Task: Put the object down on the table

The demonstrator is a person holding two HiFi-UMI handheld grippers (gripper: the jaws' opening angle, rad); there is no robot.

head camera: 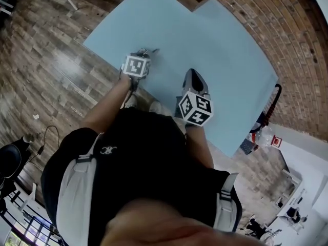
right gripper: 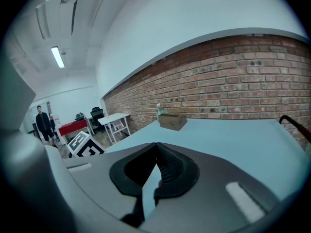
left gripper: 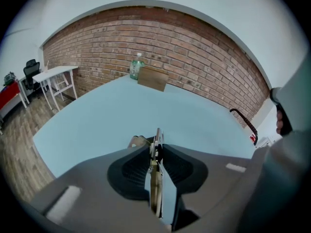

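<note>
Placement in hand: left claw (left gripper: 156,149) clamped on a thin sprung metal tool (left gripper: 157,136), low centre of its view, over the blue desk (left gripper: 121,115); right claw (right gripper: 156,148) together, empty. Next, likely: rest it down, release

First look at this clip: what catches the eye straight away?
A thin metal tool with a spring, pinched in the left gripper over the near side of the big light blue table. The right gripper beside it is shut and empty; a brown wooden box sits at the far edge.
</note>
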